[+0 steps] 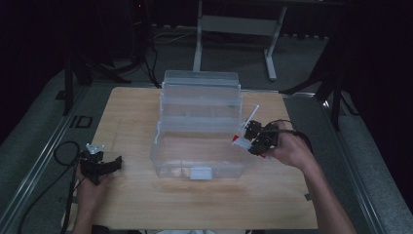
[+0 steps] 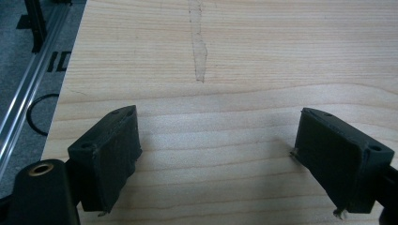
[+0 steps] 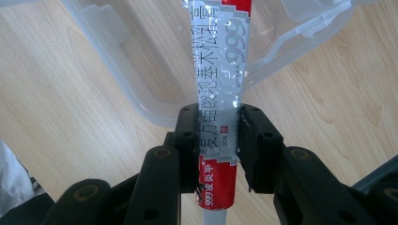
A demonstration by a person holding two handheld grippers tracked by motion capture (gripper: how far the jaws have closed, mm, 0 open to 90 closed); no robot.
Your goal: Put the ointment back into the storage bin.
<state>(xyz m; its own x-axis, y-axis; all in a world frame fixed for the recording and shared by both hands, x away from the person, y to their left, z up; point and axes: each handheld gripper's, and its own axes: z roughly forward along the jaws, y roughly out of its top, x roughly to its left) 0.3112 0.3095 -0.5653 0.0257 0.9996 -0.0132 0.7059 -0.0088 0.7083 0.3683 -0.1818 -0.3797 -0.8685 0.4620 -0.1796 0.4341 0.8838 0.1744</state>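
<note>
The right gripper clamps its jaws on a red-and-silver printed tube, over the rim of the clear plastic storage box; the left gripper rests low over the pale wooden tabletop, jaws spread wide, grasping nothing.

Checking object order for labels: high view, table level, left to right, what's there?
left claw → clear plastic box → red-and-white tube, held in the right claw at the box's right edge.

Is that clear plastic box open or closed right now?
Open: the clear box has its lid tilted up behind it, and its bottom compartment looks empty.
</note>
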